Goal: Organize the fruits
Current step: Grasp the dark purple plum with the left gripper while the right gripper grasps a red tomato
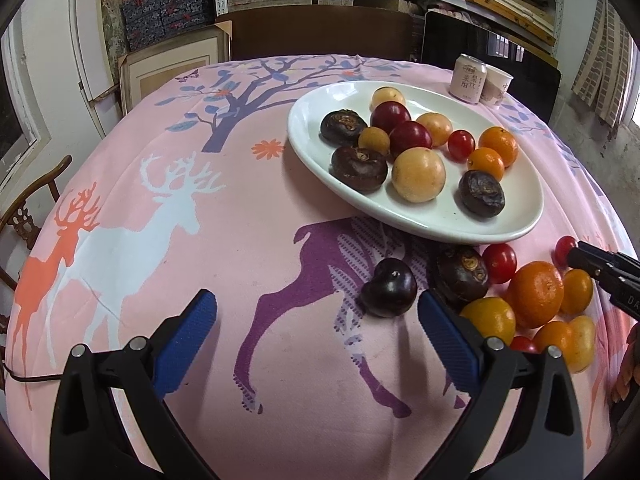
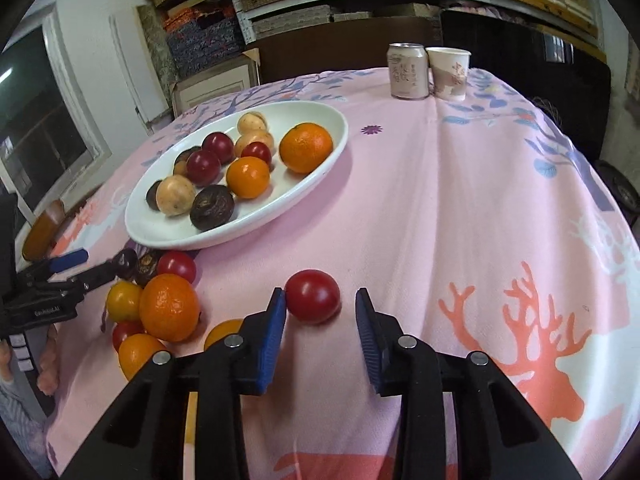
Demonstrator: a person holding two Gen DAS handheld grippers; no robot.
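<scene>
Red tomato between right jaws

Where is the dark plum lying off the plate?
Left wrist view: the dark plum lies on the cloth below the white plate, left of a water chestnut.

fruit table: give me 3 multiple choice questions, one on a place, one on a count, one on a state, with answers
1. Where does the drink can stand?
A. on the white plate
B. beside the paper cup at the far edge of the table
C. between the left gripper's fingers

2. How many oranges lie on the white plate?
A. two
B. none
C. five

3. How does the right gripper stand to the red tomato?
A. far away from it
B. lifting it high off the cloth
C. around it, one pad touching, a gap at the other

Answers: 1 B, can and cup stand together there. 2 A, two orange fruits show on it. 3 C, the tomato rests on the cloth.
</scene>
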